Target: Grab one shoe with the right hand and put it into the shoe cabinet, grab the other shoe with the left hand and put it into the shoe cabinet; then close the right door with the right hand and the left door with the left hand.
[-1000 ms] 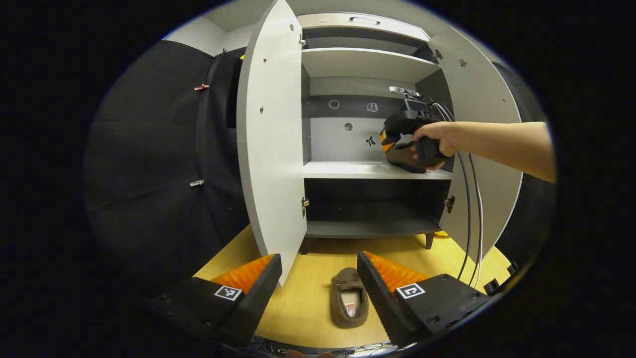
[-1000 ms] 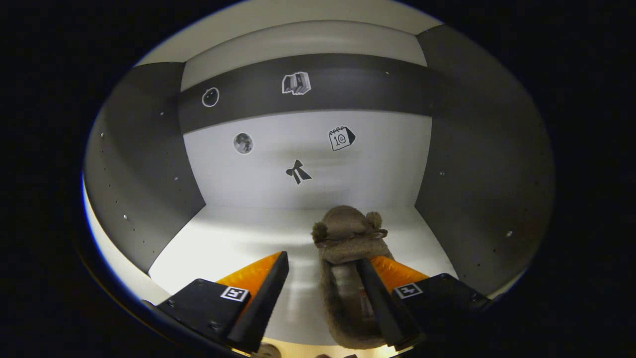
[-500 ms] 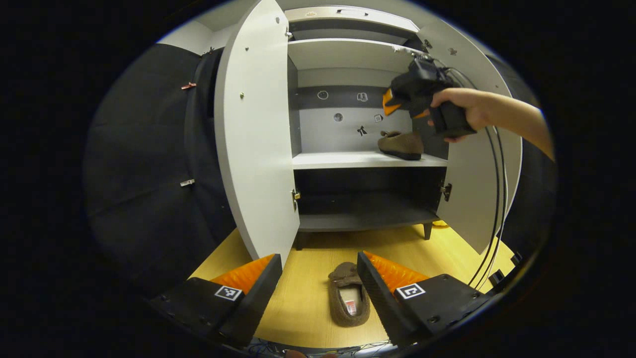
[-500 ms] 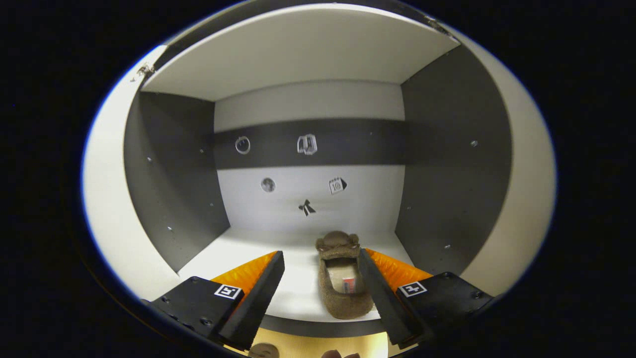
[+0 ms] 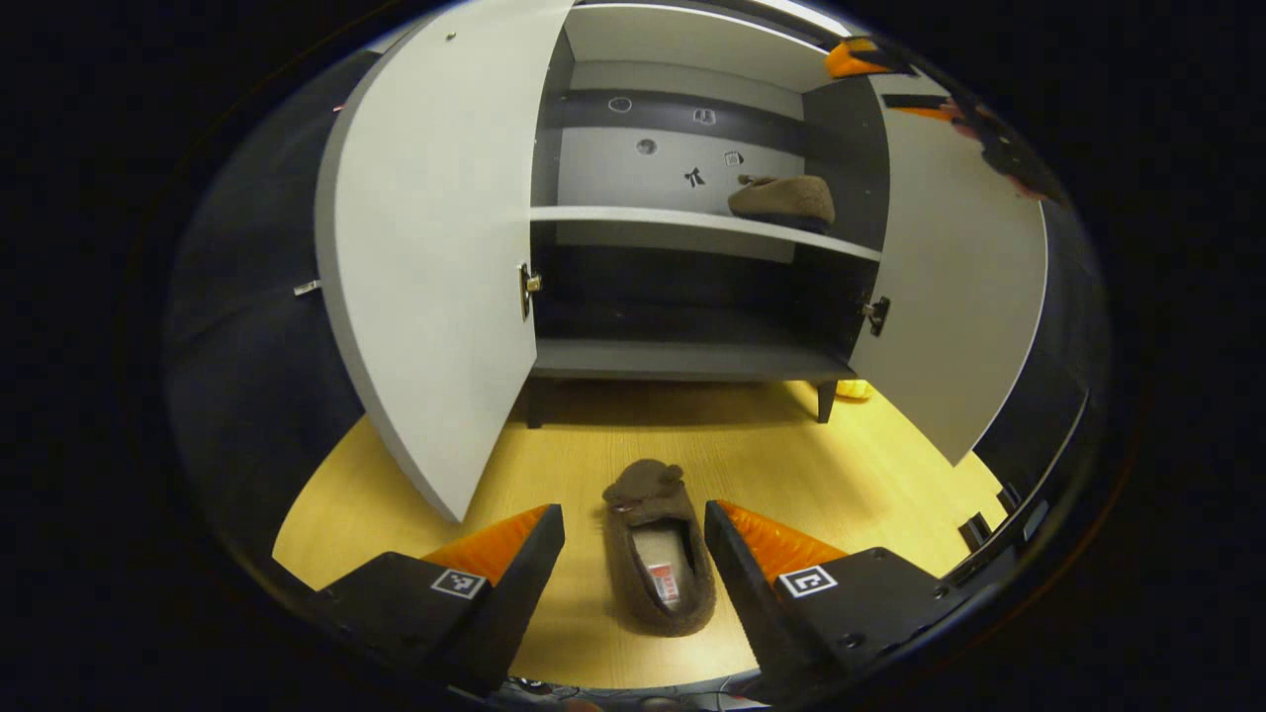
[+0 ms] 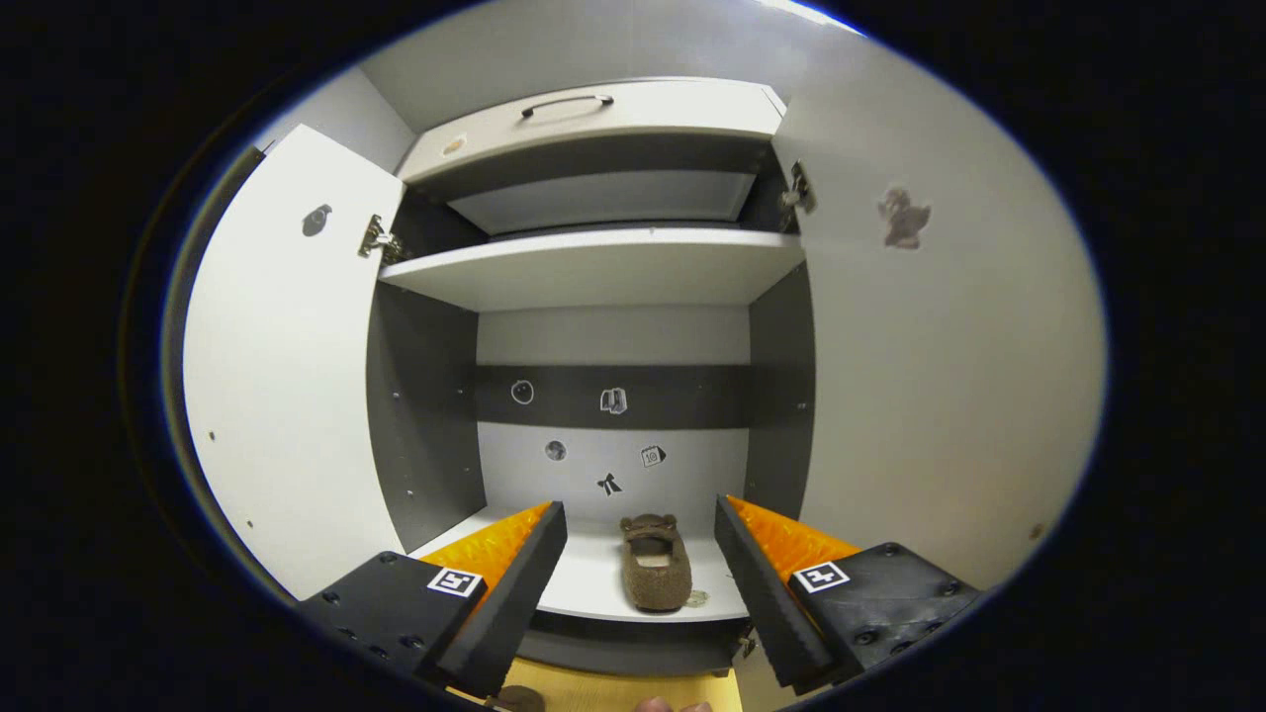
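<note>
One slipper (image 6: pixel 655 577) sits on the cabinet shelf (image 6: pixel 593 578); left gripper (image 5: pixel 633 554), spread wide, straddles the floor slipper (image 5: pixel 657 546); doors not yet closed.

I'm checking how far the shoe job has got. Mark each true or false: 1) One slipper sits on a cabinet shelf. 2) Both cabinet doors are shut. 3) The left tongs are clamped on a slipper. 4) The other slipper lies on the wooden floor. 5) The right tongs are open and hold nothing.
1) True: a slipper rests on the middle shelf.
2) False: the left door and the right door both stand open.
3) False: the left tongs are open, with the slipper lying between the fingers untouched.
4) True: the second slipper lies on the floor in front of the cabinet.
5) True: the right tongs are open and hold nothing.
</note>
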Demonstrator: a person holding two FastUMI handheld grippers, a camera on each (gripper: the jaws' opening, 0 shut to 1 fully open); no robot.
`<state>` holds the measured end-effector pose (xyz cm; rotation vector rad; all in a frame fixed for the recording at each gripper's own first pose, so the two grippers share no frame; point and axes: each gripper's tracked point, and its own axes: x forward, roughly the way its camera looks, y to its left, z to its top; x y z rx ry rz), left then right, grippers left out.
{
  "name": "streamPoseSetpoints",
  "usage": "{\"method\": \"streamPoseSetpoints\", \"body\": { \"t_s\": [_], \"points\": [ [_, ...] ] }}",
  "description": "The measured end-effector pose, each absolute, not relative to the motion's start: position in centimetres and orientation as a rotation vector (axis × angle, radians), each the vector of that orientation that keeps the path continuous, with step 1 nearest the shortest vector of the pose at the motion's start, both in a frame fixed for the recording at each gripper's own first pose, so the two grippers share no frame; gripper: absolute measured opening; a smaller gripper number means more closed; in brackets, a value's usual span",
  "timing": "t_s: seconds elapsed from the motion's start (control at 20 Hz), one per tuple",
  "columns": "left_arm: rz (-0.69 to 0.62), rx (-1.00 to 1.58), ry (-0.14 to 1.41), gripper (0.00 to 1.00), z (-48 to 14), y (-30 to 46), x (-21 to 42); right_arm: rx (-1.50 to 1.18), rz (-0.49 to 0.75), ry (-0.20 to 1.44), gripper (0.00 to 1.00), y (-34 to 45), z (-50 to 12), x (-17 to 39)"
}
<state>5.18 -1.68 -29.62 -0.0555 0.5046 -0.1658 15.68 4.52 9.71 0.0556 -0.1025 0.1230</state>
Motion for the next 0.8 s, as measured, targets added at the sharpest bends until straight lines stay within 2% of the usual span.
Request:
{"method": "streamPoseSetpoints", "body": {
  "t_s": [0.2,0.25,0.35,0.55,0.65,0.7,0.75,0.8],
  "points": [
    [-0.175,-0.023,0.582,0.83,-35.0,-2.2,7.8,0.064,0.126,-0.108,0.98,2.8,10.2,10.9],
    [-0.175,-0.016,0.587,0.82,-35.9,-2.4,8.5,0.058,0.122,-0.105,0.94,2.2,10.2,9.8],
    [-0.17,0.006,0.601,0.79,-38.1,-2.4,10.2,0.064,0.11,-0.081,0.98,0.7,9.8,7.8],
    [-0.182,0.066,0.615,0.7,-41.6,-2.6,12.5,0.081,0.075,-0.07,0.98,-2.4,9.9,5.2],
    [-0.18,0.078,0.586,0.58,-41.8,-2.6,13.7,0.071,0.053,-0.07,0.98,-4.0,9.8,4.3],
    [-0.177,0.082,0.577,0.46,-41.8,-2.6,14.2,0.063,0.042,-0.066,0.98,-4.6,9.5,4.0],
    [-0.181,0.086,0.573,0.42,-41.8,-2.8,14.7,0.057,0.031,-0.061,0.98,-5.4,9.2,3.8],
    [-0.179,0.095,0.573,0.34,-41.9,-2.9,15.0,0.058,0.04,-0.054,0.98,-5.4,9.1,3.4]
  ]
}}
